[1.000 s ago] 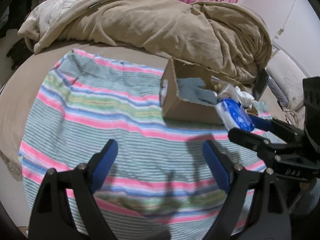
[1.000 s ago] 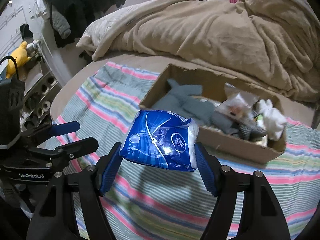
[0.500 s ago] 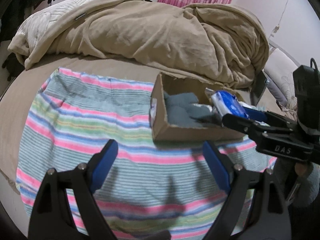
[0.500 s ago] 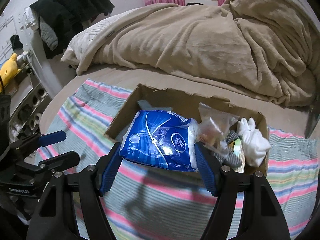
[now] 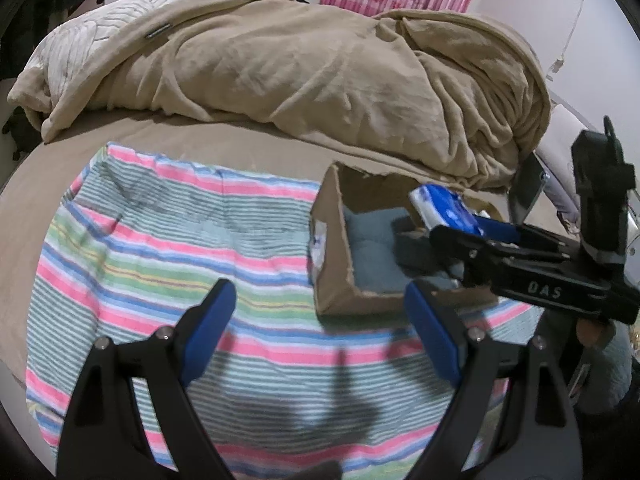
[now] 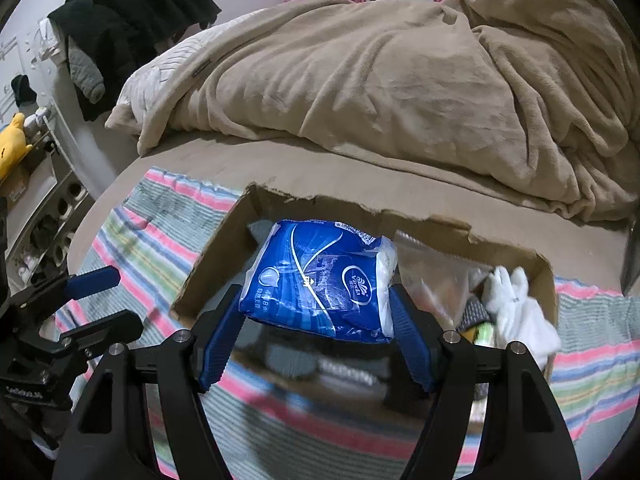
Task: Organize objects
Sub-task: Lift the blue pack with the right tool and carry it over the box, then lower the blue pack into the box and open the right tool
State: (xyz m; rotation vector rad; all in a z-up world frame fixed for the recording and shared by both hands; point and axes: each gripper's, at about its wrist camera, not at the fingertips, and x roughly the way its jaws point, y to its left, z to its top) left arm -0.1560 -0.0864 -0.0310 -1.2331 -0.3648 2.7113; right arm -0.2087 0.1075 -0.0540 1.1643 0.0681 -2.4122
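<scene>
My right gripper [image 6: 316, 340] is shut on a blue tissue pack [image 6: 320, 280] and holds it above the open cardboard box [image 6: 352, 206]. In the left wrist view the pack [image 5: 444, 206] hangs over the box [image 5: 332, 264], held by the right gripper [image 5: 460, 232]. The box holds a grey cloth [image 5: 376, 248], a clear plastic bag [image 6: 432, 268] and a white glove [image 6: 516, 312]. My left gripper [image 5: 320, 328] is open and empty over the striped towel [image 5: 168, 248], left of the box; it also shows in the right wrist view [image 6: 100, 300].
The box sits on the striped towel [image 6: 160, 240] on a bed. A heaped tan blanket [image 5: 320, 80] lies behind the box. Dark clothes [image 6: 132, 16] hang at the left, with shelves [image 6: 36, 208] and a yellow toy [image 6: 12, 140] beside the bed.
My right gripper has carried the tissue pack forward from in front of the box to over its inside. My left gripper has stayed open and drifted slightly left.
</scene>
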